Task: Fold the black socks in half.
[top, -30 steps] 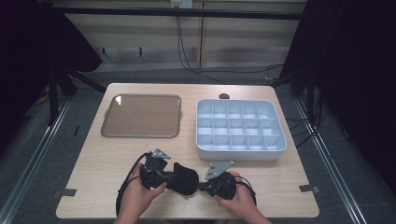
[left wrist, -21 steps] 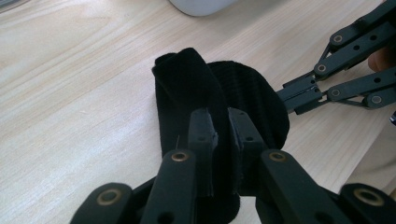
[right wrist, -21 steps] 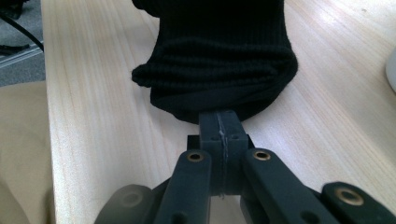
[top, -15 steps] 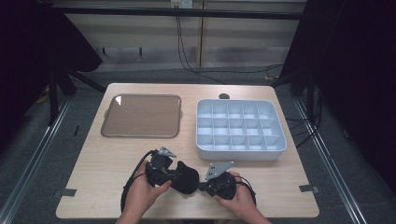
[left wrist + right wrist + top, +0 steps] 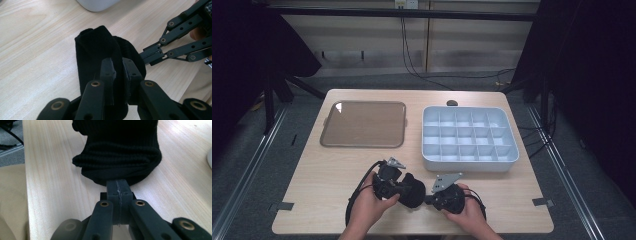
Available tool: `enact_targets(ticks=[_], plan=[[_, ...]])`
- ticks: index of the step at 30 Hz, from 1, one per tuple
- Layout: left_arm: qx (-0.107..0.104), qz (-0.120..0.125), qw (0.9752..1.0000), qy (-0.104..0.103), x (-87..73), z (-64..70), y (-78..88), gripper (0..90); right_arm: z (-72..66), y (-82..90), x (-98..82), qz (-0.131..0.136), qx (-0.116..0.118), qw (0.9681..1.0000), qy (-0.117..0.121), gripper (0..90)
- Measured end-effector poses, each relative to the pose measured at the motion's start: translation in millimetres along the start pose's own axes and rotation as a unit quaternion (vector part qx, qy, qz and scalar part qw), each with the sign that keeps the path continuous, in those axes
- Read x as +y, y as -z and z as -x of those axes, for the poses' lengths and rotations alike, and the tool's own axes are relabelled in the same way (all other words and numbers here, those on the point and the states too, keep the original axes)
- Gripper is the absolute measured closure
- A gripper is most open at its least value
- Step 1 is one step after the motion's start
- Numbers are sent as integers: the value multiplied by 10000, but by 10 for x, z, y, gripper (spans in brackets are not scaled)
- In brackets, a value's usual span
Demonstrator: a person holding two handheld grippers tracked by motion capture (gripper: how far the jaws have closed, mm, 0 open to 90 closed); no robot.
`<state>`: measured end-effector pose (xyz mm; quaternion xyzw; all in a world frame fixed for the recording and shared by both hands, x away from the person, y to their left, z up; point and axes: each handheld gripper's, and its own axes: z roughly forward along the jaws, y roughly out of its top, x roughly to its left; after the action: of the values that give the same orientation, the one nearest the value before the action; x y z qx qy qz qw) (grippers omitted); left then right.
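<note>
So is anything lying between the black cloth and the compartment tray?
Nothing visible: bare tabletop separates the black cloth from the compartment tray. Left gripper and right gripper are both clamped on the cloth.

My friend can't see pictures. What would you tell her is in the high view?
Two hands hold black grippers, the left gripper and the right gripper, both shut on a black sock near the front of a wooden table. Farther back lie a brown tray and a pale divided box.
</note>
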<state>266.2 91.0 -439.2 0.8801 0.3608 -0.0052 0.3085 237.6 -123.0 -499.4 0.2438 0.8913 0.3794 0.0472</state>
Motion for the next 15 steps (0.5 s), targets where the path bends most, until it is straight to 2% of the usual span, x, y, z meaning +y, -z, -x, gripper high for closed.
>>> enact_targets(ticks=[15], plan=[[-69,8,9999,-83,31,62,-49,795,-4,-7,0,34,-9,10000,-25,900]])
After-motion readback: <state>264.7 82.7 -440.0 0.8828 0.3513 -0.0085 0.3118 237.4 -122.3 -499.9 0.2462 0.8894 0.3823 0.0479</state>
